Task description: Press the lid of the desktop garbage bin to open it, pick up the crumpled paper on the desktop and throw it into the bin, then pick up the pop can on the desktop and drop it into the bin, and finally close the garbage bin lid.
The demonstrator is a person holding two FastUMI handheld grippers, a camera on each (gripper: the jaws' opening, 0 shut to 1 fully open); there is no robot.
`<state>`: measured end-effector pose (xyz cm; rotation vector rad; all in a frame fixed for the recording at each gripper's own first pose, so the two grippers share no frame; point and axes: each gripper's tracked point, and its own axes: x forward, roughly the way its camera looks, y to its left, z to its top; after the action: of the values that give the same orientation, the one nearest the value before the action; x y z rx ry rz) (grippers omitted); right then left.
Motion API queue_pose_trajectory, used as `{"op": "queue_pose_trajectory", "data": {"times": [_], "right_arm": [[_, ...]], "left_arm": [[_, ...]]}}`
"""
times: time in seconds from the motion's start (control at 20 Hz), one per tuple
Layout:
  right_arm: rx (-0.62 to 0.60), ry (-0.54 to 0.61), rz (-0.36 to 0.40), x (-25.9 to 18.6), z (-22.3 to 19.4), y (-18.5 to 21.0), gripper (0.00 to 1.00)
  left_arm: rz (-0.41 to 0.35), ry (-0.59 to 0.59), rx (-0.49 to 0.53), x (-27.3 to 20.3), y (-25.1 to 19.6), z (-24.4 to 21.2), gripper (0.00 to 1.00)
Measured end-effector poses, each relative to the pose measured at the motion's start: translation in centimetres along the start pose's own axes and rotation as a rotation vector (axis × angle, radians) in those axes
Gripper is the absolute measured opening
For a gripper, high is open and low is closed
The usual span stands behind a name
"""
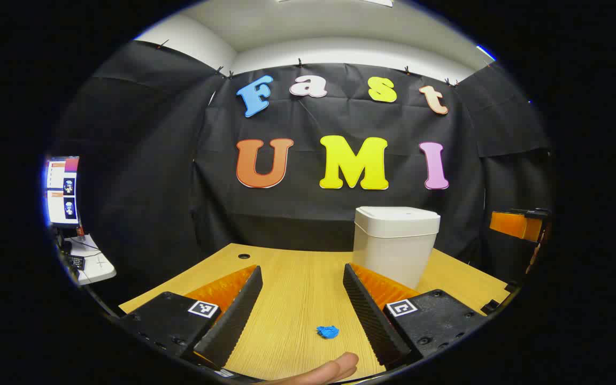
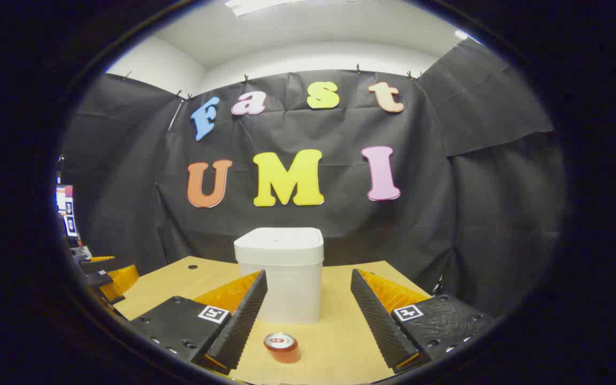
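Note:
A white garbage bin [image 1: 395, 243] with its lid down stands at the back of the wooden desk [image 1: 297, 289]; in the right gripper view the bin [image 2: 281, 278] is straight ahead. A small blue crumpled paper [image 1: 328, 332] lies on the desk between the fingers of my left gripper [image 1: 302, 280], which is open and held above it. A red pop can [image 2: 282, 346] stands upright in front of the bin, between the fingers of my open right gripper [image 2: 308, 286]. Neither gripper touches anything.
A fingertip [image 1: 335, 369] shows at the bottom of the left gripper view. The other gripper [image 1: 519, 224] is at the right edge there, and at the left edge [image 2: 107, 278] of the right gripper view. A monitor [image 1: 63, 190] and side table stand far left.

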<state>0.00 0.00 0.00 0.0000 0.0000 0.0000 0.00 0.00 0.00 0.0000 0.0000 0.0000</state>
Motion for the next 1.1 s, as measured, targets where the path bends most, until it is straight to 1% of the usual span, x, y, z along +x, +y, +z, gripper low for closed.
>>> {"op": "queue_pose_trajectory", "data": {"times": [0.1,0.2,0.35,0.4,0.45,0.5,0.55,0.6,0.65,0.75,0.8,0.85,1.0,1.1], "right_arm": [[-0.006,-0.002,0.005,-0.3,0.1,-0.2,0.95],[-0.016,-0.011,-0.012,-0.7,0.8,-1.1,0.95],[0.002,0.001,0.01,-1.2,1.2,-0.8,0.95],[-0.005,-0.003,0.006,-1.3,1.4,-0.9,0.95],[-0.015,-0.008,0.003,-1.4,1.6,-0.9,0.92],[-0.02,-0.008,0.008,-1.5,1.5,-0.7,0.95],[-0.025,-0.001,0.019,-1.7,1.5,-0.3,0.92],[-0.034,0.004,0.028,-1.8,1.3,0.1,0.95],[-0.045,0.007,0.032,-2.0,1.4,0.3,0.92],[-0.063,-0.006,0.035,-2.6,1.7,0.5,0.92],[-0.069,-0.016,0.038,-2.9,1.8,0.6,0.95],[-0.072,-0.023,0.043,-3.2,1.8,0.8,0.95],[-0.079,-0.007,0.052,-3.4,0.9,0.8,0.96],[-0.076,-0.004,0.047,-3.4,0.9,0.2,0.94]], "left_arm": [[0.013,-0.008,0.001,-0.1,0.5,0.1,0.98],[0.01,-0.009,0.001,-0.2,0.3,0.1,0.98],[0.014,-0.005,-0.002,-0.2,0.4,0.0,0.98],[0.016,-0.002,-0.003,-0.1,0.4,-0.1,0.98],[0.016,-0.002,-0.002,-0.1,0.4,-0.1,0.98],[0.015,0.0,-0.003,0.0,0.4,-0.2,0.98],[0.018,0.005,-0.006,0.1,0.5,-0.3,0.98],[0.022,0.01,-0.008,0.1,0.7,-0.4,0.98],[0.027,0.015,-0.011,0.1,0.8,-0.6,0.98],[0.034,0.022,-0.014,0.1,1.0,-0.7,0.98],[0.037,0.025,-0.013,0.1,0.9,-0.8,0.98],[0.039,0.026,-0.01,0.2,0.9,-0.8,0.98],[0.032,0.019,-0.004,0.0,0.6,-0.7,0.98],[0.026,0.021,-0.001,0.1,0.4,-0.8,0.98]]}}
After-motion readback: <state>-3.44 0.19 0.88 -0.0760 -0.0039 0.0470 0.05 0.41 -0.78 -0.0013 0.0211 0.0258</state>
